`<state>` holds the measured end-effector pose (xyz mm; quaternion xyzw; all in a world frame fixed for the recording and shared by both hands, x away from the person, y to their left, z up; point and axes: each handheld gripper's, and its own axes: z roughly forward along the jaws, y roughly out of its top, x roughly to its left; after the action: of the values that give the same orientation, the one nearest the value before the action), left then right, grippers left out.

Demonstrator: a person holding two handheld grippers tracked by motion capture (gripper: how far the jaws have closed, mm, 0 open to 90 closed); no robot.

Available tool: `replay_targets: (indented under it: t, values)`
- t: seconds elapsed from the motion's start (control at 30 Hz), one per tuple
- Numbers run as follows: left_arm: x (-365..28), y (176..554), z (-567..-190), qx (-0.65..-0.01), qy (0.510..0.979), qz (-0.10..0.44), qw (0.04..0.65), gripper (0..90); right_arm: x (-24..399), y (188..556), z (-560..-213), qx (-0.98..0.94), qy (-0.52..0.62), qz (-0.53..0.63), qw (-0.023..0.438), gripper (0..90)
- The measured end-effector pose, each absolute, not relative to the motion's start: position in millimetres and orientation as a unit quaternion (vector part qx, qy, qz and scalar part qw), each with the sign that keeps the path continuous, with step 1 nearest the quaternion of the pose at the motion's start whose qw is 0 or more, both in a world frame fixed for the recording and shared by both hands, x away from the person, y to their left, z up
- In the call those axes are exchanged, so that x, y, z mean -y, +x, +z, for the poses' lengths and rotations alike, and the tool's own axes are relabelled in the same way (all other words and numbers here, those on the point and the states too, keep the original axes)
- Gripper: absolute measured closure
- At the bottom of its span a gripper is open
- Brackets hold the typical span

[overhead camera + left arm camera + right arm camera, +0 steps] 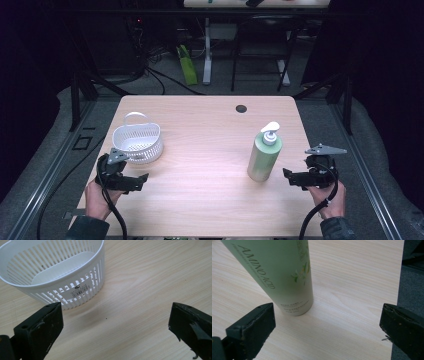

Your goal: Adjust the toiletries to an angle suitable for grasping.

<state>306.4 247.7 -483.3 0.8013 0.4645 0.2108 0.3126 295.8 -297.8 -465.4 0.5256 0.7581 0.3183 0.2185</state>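
Upright near the table's (200,200) right edge, the green pump bottle (264,157) stands just ahead of the right gripper (288,176), whose jaws are spread and empty. A good grip would take the body low and square, clear of the pump. Its side reads "AMINO ACID". Well apart on the left, the white basket (137,141) sits beside the left gripper (142,181), also spread; its small label is probably a barcode sticker.
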Motion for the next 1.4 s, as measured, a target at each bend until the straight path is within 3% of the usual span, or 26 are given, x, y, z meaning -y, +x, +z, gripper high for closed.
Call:
replay_targets:
  t: [0.77,1.4]
  values:
    - [-240,304,-483,-0.443,0.812,0.209,0.318,0.0,267,301,-452,-0.776,0.472,0.367,0.201,0.0]
    - [-237,302,-483,-0.435,0.812,0.216,0.323,0.0,243,327,-443,-0.770,0.459,0.386,0.218,0.0]
